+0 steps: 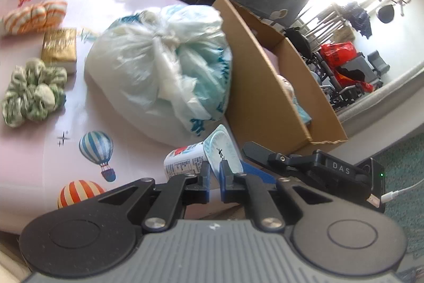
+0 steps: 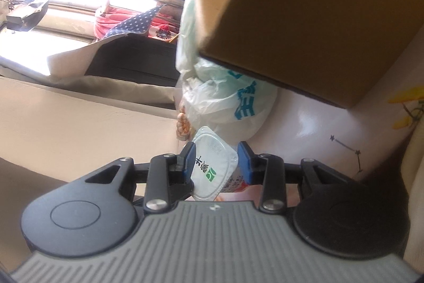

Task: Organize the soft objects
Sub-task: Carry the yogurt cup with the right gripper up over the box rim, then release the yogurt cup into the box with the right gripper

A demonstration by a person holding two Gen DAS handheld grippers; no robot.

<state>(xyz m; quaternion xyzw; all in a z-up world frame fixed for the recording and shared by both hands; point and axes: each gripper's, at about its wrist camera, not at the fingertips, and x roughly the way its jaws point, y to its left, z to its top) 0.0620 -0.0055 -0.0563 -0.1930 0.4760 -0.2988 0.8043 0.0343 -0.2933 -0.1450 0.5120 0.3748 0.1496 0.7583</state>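
Working from the left of my left wrist view, I see an orange-and-white striped soft bundle (image 1: 34, 15) at the far edge of the balloon-printed tablecloth (image 1: 53, 158), then a gold-wrapped packet (image 1: 60, 47) just in front of it, and a green-and-white scrunchie (image 1: 33, 92) nearer to me. In the middle sits a knotted plastic bag (image 1: 159, 70), bulging and crinkled; I judge it light and squashy, best taken by the twisted knot at its top, since the film elsewhere would slip. To its right the cardboard box (image 1: 267, 86) stands open, touching the bag, with something pale already inside. Closest to me is the yogurt cup (image 1: 201, 158), tipped over and lifted off the cloth between both tools. My left gripper (image 1: 214, 177) has its jaws nearly together, pinching what looks like the thin rim of the foil lid. In the right wrist view my right gripper (image 2: 216, 163) has its blue pads pressed on the two sides of the same yogurt cup (image 2: 212, 166), lid facing the camera. I judge the cup light, with thin walls that dent easily and a lid that could peel or tear, so I would hold gently across the body near the stiffer rim and not pull on the foil.
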